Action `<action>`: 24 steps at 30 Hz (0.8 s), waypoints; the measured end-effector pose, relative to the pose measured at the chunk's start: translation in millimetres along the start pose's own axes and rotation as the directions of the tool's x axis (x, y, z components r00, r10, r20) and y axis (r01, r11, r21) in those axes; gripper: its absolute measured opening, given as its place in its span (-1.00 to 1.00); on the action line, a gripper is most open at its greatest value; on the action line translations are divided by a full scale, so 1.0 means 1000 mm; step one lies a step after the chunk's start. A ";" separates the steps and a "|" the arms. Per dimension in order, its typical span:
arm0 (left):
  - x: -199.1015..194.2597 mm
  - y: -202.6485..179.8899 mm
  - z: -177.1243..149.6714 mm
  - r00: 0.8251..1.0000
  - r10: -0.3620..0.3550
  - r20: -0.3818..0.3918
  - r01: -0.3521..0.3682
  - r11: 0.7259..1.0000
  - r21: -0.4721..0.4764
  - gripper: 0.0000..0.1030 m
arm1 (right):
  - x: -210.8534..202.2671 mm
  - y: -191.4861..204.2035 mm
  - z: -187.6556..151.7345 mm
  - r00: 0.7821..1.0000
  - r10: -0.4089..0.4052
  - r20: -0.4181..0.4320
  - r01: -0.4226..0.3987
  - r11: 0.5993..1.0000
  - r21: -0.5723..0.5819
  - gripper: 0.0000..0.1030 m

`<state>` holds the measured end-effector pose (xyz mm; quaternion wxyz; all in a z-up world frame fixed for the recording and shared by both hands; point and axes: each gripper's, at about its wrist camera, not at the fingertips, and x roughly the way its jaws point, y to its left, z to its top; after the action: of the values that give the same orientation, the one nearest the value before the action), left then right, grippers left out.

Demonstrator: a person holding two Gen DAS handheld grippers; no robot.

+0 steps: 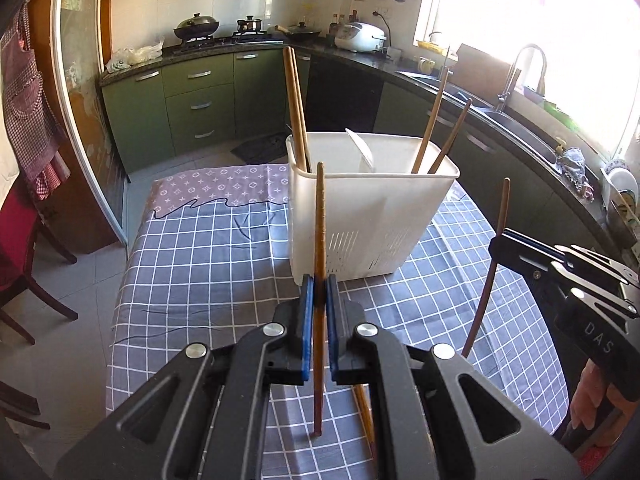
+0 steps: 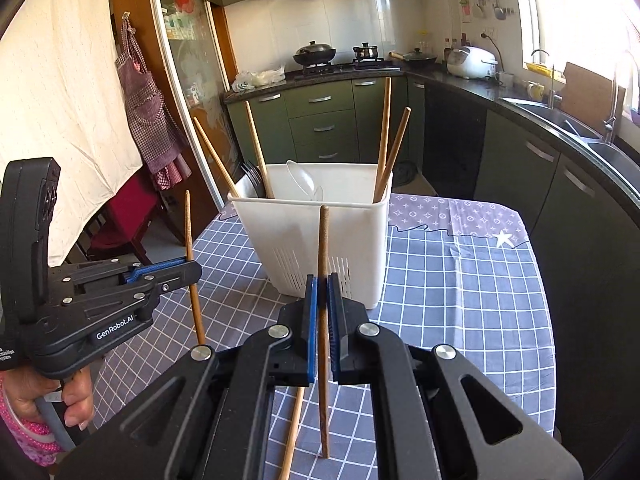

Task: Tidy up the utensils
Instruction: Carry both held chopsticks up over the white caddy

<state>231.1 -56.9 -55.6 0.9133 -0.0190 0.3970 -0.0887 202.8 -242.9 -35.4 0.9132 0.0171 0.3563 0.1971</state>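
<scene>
Side by side above the checked desk (image 1: 200, 264), the left tongs (image 1: 319, 292) and right tongs (image 2: 322, 292) are each clamped on one upright wooden chopstick (image 1: 319, 216), the second stick (image 2: 323, 248) gripped about midway along its length, just short of the white utensil basket (image 1: 372, 216). Four more chopsticks already lean in the basket's corners beside a white spoon (image 1: 362, 148), while one loose chopstick (image 2: 294, 428) lies on the cloth below. Light, stiff and smooth, such sticks likely pivot or slip unless pinched squarely near the middle.
</scene>
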 end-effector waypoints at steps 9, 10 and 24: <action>0.000 -0.007 -0.001 1.000 0.006 0.020 -0.007 1.000 0.029 -0.88 | -0.006 0.000 0.001 1.000 0.013 0.009 -0.013 1.000 0.004 -0.89; 0.001 -0.007 -0.001 1.000 0.005 0.020 -0.006 1.000 0.031 -0.88 | -0.006 -0.001 0.000 1.000 0.014 0.010 -0.014 1.000 0.005 -0.89; -0.005 -0.009 0.000 0.999 -0.005 0.033 0.003 0.999 0.046 -0.88 | -0.010 -0.003 0.002 1.000 0.005 0.012 -0.005 1.000 0.004 -0.89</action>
<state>226.4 -65.3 -51.0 0.9198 -0.0004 0.3797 -0.0993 198.1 -248.9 -27.9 0.9148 0.0207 0.3512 0.1986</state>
